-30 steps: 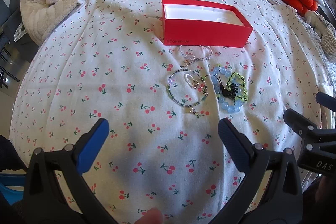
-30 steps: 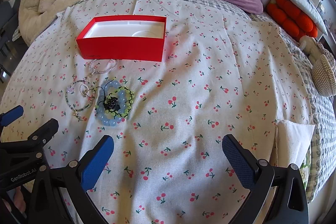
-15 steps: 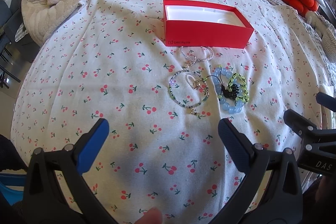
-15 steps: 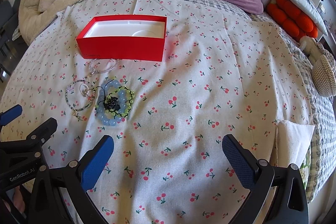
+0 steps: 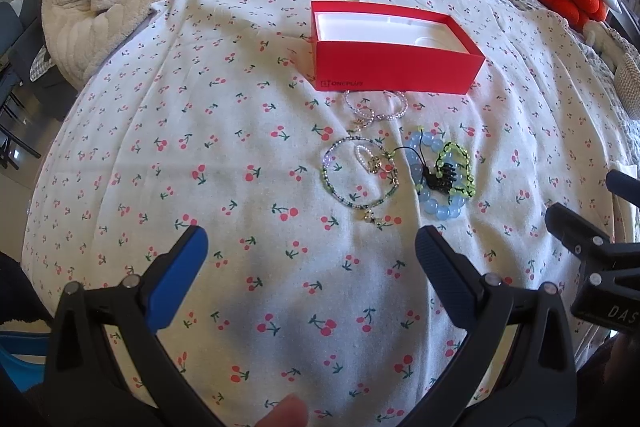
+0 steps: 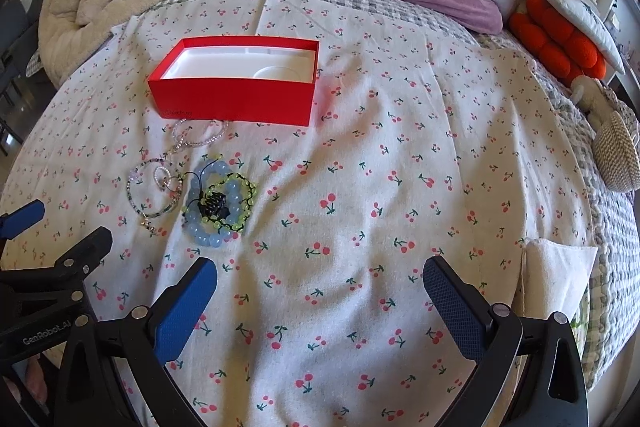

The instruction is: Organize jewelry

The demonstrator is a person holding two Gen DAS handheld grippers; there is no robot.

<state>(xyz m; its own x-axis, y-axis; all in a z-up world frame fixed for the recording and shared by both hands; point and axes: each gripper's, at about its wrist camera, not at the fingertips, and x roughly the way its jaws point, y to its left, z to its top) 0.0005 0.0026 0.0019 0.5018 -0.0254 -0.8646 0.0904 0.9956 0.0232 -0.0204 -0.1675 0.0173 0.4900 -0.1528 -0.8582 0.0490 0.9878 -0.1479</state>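
Evidently nothing is picked up yet: the left gripper (image 5: 308, 247) and right gripper (image 6: 320, 277) both hover spread and empty. Bracelets lie bunched at 12 o'clock of the left one: green beaded bracelet (image 5: 360, 177), then blue bead bracelet (image 5: 438, 187), just before the red OnePlus box (image 5: 394, 73). Next, I judge, a pinch on a single strand.

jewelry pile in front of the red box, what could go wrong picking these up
1. The blue bead bracelet and the green-and-black braided bracelet overlap, with a black cord across them, so gripping one may drag the other.
2. The thin green beaded bracelet lies flat on soft cherry-print sheet; the open left gripper may pinch fabric instead.
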